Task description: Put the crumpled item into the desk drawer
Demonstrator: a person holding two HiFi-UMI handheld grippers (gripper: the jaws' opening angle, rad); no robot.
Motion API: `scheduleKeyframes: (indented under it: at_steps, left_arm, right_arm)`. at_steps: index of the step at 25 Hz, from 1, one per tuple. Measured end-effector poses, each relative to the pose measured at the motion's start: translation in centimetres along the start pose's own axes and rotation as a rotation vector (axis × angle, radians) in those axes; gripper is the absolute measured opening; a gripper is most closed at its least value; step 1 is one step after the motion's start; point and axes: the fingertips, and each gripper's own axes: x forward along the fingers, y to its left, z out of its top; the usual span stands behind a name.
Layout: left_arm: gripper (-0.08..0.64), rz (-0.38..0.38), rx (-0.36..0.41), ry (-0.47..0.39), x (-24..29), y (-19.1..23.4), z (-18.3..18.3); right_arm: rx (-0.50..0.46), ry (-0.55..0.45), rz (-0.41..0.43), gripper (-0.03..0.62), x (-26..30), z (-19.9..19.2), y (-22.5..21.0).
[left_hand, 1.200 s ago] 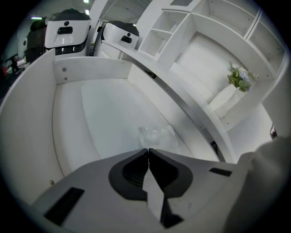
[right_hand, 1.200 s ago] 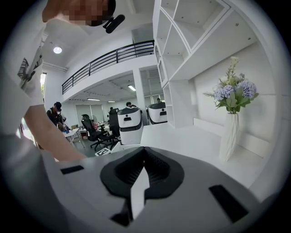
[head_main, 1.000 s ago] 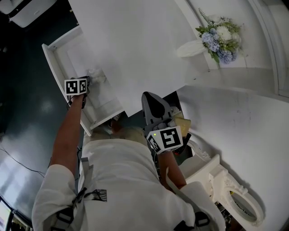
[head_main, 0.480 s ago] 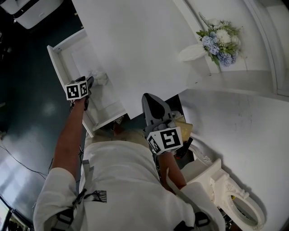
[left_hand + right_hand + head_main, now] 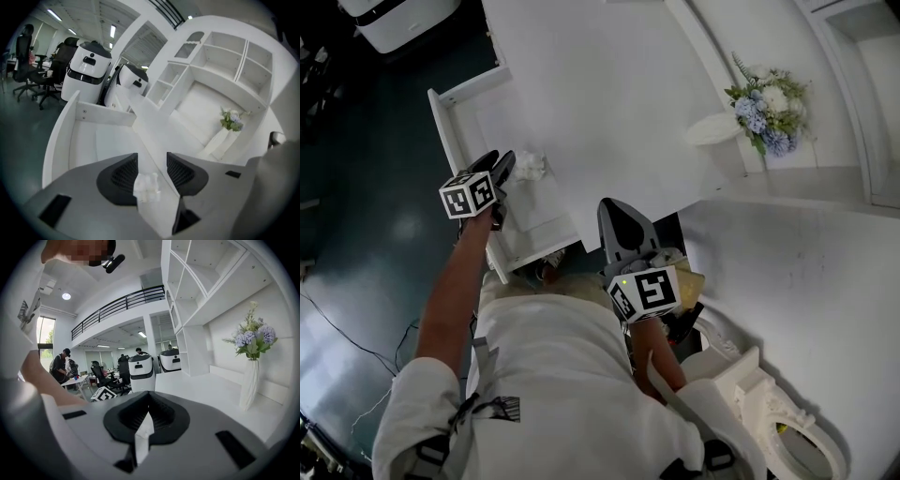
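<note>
Paper [image 5: 530,167] is lying inside the open drawer [image 5: 442,122], on its floor close to the desk [image 5: 600,84] edge, so the placing itself is looking done. The left gripper [image 5: 499,161] is hovering just over it with its jaws spread. In the left gripper view the paper [image 5: 146,187] is showing in the gap below the left gripper [image 5: 152,161], nearer the left pad, and whether it is brushing that pad I cannot tell. The right gripper [image 5: 619,211] is waiting near the person's chest under the desk edge, well apart from the drawer. In its own view the right gripper [image 5: 149,401] is showing its jaws pressed together with nothing gripped.

The step in hand, as I am judging it, is clearing the left gripper away and then shutting the drawer. Doing it well is meaning:
- keeping the jaws wide while lifting, so no pad is dragging the paper out;
- rising straight up before swinging aside, because the drawer [image 5: 61,136] wall is close on the left;
- checking that the paper is sitting lower than the desk's underside, since a tall wad near that edge could be catching as the drawer is sliding in;
- pushing on the drawer front squarely, not at one corner.
</note>
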Motion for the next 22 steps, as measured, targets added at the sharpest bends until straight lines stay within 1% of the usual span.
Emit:
scheduleKeyframes:
  at_steps: [3, 5, 9, 12, 16, 18, 22]
  left_arm:
    - [0.186, -0.057, 0.026, -0.145, -2.4, -1.3, 3.7]
    - [0.151, -0.094, 0.052, -0.225, -4.3, -2.1, 5.9]
    - [0.073, -0.127, 0.100, -0.323, -8.1, -2.5, 9.2]
    - [0.044, -0.154, 0.136, -0.355, -10.4, -2.3, 10.7]
    - [0.022, -0.179, 0.193, -0.361, -13.4, -1.8, 12.0]
    - [0.017, -0.172, 0.221, -0.371, -14.9, -1.4, 12.9]
    - [0.017, -0.131, 0.302, -0.407, -18.1, -1.0, 15.0]
  right_arm:
    - [-0.016, -0.021, 0.023, 0.009, 0.5, 1.1, 1.7]
    - [-0.023, -0.032, 0.041, 0.009, 0.7, 1.8, 3.0]
    - [-0.037, -0.046, 0.067, 0.009, 1.2, 2.7, 5.3]
    - [-0.056, -0.057, 0.075, 0.009, 1.7, 3.5, 6.8]
    - [-0.090, -0.076, 0.070, 0.009, 2.2, 5.0, 8.5]
    - [-0.106, -0.092, 0.063, 0.009, 2.6, 5.9, 9.1]
    - [-0.145, -0.116, 0.038, 0.009, 2.7, 7.5, 9.6]
